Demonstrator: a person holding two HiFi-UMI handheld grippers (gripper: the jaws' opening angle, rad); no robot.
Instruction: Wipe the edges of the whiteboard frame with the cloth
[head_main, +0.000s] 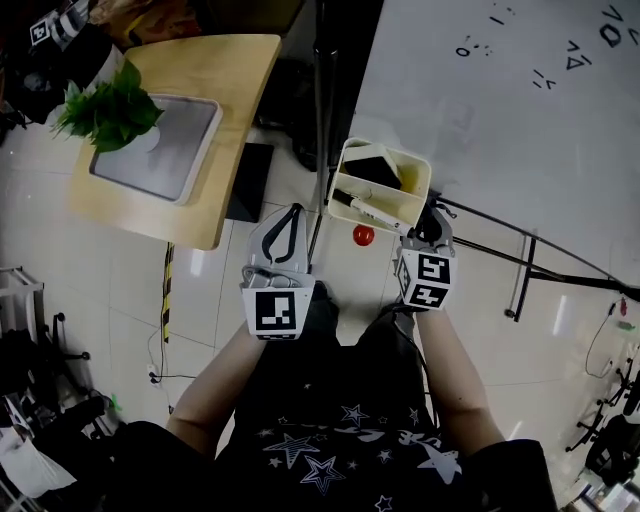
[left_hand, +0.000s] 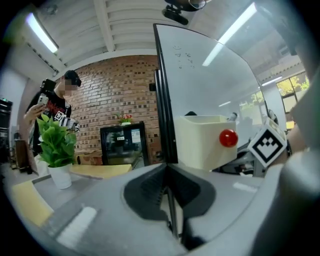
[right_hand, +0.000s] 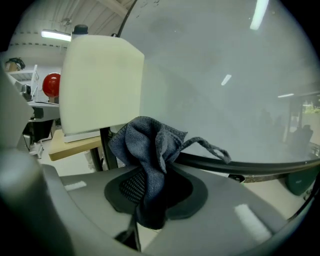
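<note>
Right gripper (right_hand: 155, 170): fingers (right_hand: 125, 186) clenched on the cloth (right_hand: 150, 147), one grey-blue rag bunched upward out of the pads, with a loose loop trailing to the right. In the head view this gripper (head_main: 431, 222) sits low against the whiteboard (head_main: 500, 110), just beside the cream box (head_main: 423, 185) hung at its corner.

Left gripper (head_main: 290, 215): fingers (left_hand: 145, 190) pressed together, nothing between them.

Key relation: in the right gripper view the lower bar of the frame (right_hand: 260, 163) runs straight across, left to right, just beyond the cloth. The rag's top edge overlaps the bar in that view. Whether it is touching or a hair short, I cannot tell. The bar's long axis lies crosswise to the fingers, so the wipe would likely be a sideways slide to the right along it. The right hand is the nearer one and has the rag. The left gripper view faces the upright side edge (left_hand: 161, 100) of the frame instead.

Counts: one whiteboard, one cloth, two grippers, one box, one red ball (head_main: 363, 235) below it. Off to the left is one tabletop (head_main: 230, 90) with one plant (head_main: 108, 110).

Judgement: wiping not yet visibly under way.
</note>
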